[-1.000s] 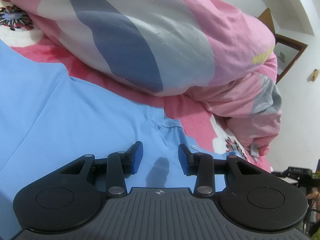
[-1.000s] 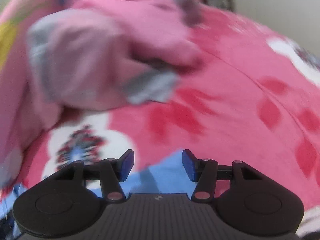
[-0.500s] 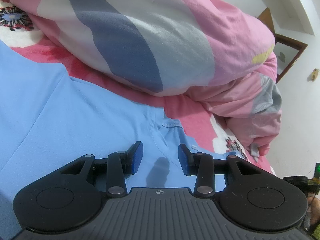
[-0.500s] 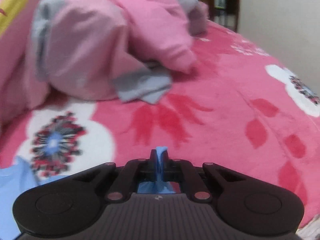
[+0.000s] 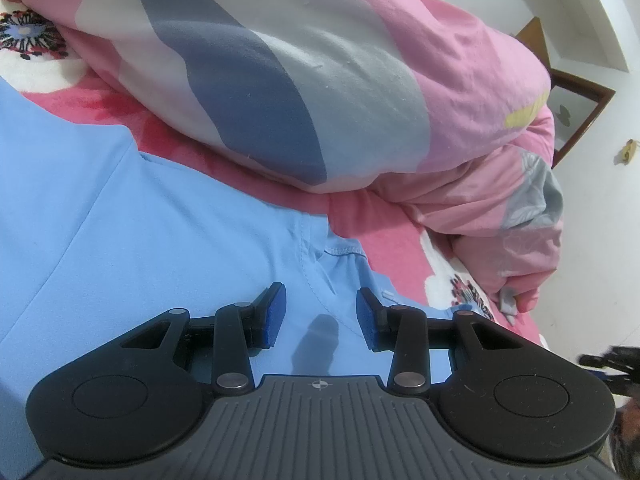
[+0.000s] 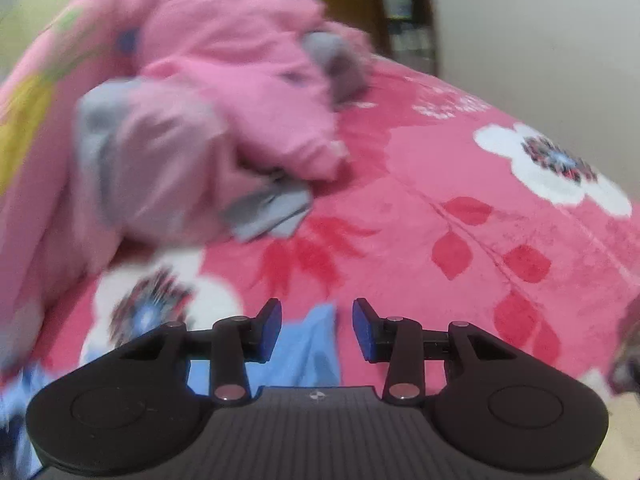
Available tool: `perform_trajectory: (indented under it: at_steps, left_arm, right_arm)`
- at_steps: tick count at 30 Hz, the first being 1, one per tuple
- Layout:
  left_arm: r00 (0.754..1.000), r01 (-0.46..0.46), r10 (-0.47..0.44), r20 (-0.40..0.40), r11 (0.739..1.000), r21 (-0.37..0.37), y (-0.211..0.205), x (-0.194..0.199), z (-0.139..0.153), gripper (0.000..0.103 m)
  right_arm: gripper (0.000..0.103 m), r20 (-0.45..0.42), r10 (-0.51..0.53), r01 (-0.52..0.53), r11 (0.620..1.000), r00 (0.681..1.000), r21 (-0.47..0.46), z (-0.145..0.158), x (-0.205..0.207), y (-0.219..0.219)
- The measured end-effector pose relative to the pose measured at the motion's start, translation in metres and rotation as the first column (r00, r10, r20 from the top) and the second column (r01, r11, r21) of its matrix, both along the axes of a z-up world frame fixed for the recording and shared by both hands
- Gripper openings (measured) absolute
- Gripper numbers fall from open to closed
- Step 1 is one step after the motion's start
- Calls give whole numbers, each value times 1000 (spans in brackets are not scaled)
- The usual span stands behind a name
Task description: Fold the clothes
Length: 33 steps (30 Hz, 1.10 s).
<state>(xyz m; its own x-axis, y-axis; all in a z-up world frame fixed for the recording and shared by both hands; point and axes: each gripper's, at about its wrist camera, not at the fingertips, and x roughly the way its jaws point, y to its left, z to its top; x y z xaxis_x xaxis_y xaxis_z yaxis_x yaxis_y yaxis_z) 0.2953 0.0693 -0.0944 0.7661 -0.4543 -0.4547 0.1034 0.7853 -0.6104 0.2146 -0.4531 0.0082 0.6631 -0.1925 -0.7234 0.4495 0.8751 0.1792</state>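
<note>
1. Two hand-held tongs, both over a bed with a pink fleece floral bedspread (image 6: pixel 460 184).
2. Light-blue soft knit garment (image 5: pixel 140 240): lies spread flat on the bedspread, filling the lower left of the left wrist view. A stitched seam and hem run up from between the left pads toward the quilt. One corner of it shows in the right wrist view (image 6: pixel 308 344).
3. Left tongs (image 5: pixel 320 312): pads parted, nothing pinched. They hang just above the blue cloth and cast a shadow on it, near the hem.
4. Right tongs (image 6: pixel 317 330): jaws opening. A peak of blue cloth stands between the pads, closer to the left one. Neither pad appears to press on it, though the view is blurred.
5. Bulky pink, white, grey and blue quilted duvet (image 5: pixel 320 80): heaped beyond the garment, resting on the bedspread just past the garment's far edge.
6. Deciding relation, as a judgement: the garment's bulk lies below and left of the left tongs, its seam running away from them. Only the garment's end corner is at the right tongs, with bare bedspread ahead. The left hand looks better placed for the body of the garment, the right for that corner.
</note>
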Motion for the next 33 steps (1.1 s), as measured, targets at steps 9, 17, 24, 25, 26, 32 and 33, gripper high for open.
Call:
perform_trajectory:
  at_steps: [9,17,24,25,26,32,33]
  left_arm:
    - [1000,-3,3,4,1000,-12,2,0,1,39]
    - [999,15,-15,44,1000,0,-7,-19,33,40]
    - [972,233,-226,-66,964,132,-85,-50,50,44]
    - [966,256,-247,-80,956,144,-94,-55,47,44]
    - [961,273,-262,-87,948,162,-102,-60,45,44]
    - [958,278,-258,-122,940,198,-107,-75,42,44]
    - [961,269,-248,-125,943,198,-104,-76,42,44]
  right_arm:
    - [54,-186,94,-90,995,978,29,-19,-14,35]
    - [46,-245,48,32,950,968,311,-79,21,-21]
    - [3,-140,100,-65,970,985,236,-58,9,-5]
    - [3,-119,109,-84,976,987,199,-50,8,1]
    - [3,-93,150,-137,982,984,131,-38,8,18]
    - [23,-123,539,-553,808,833,-203,-1,-7,165]
    - [36,-126,596,-609,769,793,-196,-4,-13,183]
